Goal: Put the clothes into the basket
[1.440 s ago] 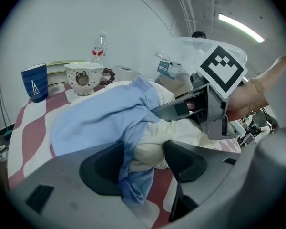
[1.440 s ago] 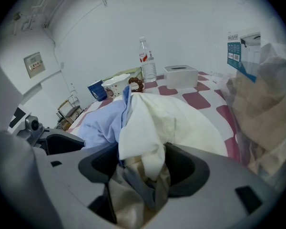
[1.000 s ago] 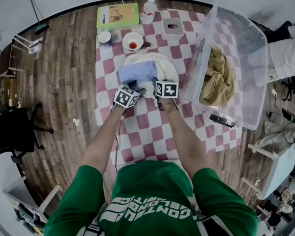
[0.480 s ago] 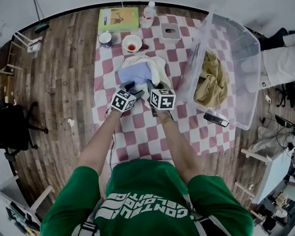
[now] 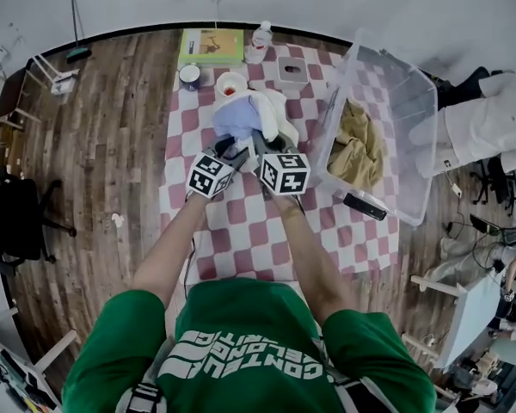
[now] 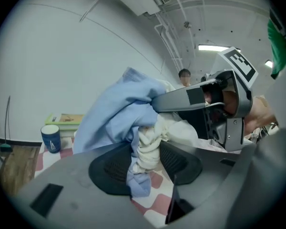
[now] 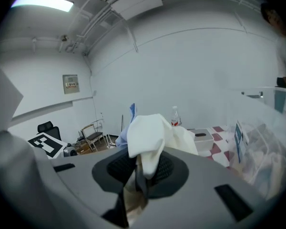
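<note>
**tubwatcher:** So what's on the table? Go biggest first.

**gripfan:** The biggest thing is the red-and-white checked tablecloth [image 5: 241, 231] over a plank floor. On its right side is the see-through plastic storage basket [image 5: 417, 136], with a crumpled tan garment [image 5: 357, 149] already lying in it.

**tubwatcher:** And the stuff being moved?

**gripfan:** That's the clothes bundle [image 5: 251, 117], a light blue garment [image 6: 114, 113] twisted up with a cream-white garment [image 7: 150, 132]. It's over the middle of the cloth, just left of the basket and not in it. In the left gripper view its loose end dangles clear of the checks.

**tubwatcher:** Are both grippers on it?

**gripfan:** Yep. The left gripper [image 6: 145, 159] has just been squeezing its jaws in, and its pads [image 6: 112, 168] pinch a wad of white and blue fabric. The right gripper [image 7: 140, 168] is clenched on a fold of the white piece, which flops over the top of its jaws. They sit side by side, marker cubes nearly touching.

**tubwatcher:** Any small stuff?

**gripfan:** It's all along the far edge. There's a flat green book [image 5: 211, 46], a grey box [image 5: 292, 69], a white bowl [image 5: 230, 83] with something red in it, half tucked under the bundle, a dark blue mug [image 5: 190, 76] and a clear plastic bottle [image 5: 261, 34].
</note>
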Available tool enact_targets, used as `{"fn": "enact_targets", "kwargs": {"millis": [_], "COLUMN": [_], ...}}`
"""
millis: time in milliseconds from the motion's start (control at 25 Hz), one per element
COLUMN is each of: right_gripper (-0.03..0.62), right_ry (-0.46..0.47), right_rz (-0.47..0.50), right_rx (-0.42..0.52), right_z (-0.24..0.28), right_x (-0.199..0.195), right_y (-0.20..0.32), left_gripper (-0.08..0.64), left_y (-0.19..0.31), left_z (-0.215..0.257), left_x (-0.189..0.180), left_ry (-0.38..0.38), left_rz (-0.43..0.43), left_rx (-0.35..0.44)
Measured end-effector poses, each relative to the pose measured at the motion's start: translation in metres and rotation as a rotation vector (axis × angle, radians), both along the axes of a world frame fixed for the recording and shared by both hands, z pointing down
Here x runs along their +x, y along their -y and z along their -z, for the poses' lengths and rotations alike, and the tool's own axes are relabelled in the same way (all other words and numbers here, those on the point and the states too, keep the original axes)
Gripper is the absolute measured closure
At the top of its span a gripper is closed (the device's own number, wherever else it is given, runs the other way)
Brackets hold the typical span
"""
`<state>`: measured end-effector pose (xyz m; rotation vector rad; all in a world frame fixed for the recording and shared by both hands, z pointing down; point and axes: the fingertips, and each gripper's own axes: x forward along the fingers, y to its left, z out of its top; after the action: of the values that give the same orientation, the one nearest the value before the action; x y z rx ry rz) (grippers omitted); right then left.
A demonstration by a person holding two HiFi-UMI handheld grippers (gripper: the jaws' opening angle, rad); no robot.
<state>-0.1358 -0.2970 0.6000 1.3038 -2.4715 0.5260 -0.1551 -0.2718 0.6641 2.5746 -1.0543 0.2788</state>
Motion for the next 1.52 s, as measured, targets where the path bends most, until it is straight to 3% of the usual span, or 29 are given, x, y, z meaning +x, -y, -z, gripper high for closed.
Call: {"fn": "enact_targets", "kwargs": {"millis": [360,800,1200,1520], "right_gripper": [0.525,0.525,0.525,0.525], "right_ry": [0.093,0.125,0.129,0.105], "right_rz": [0.025,0.068,0.048,-0.028], "right_rx": [0.172,0.390,0.486,0.531], "right_z": [0.114,0.247,0.303,0.322], "right_x": [0.002,0.031,0.082,0.162], "right_y": [-0.010,-0.034,-0.054,-0.064], "left_gripper": [0.382,0.393,0.397,0.399], "left_y": [0.002,-0.004,-0.016,-0.023], "left_z": [0.112,0.243,0.298,0.319], "left_x": [-0.004,0.025,0.075,0.158], "left_ry": [0.030,0.059,0.060,0.059], "left_rz": [0.013,0.023,-0.006,-0.101], "left_rx": [0.237,0.443,0.527,0.556]}}
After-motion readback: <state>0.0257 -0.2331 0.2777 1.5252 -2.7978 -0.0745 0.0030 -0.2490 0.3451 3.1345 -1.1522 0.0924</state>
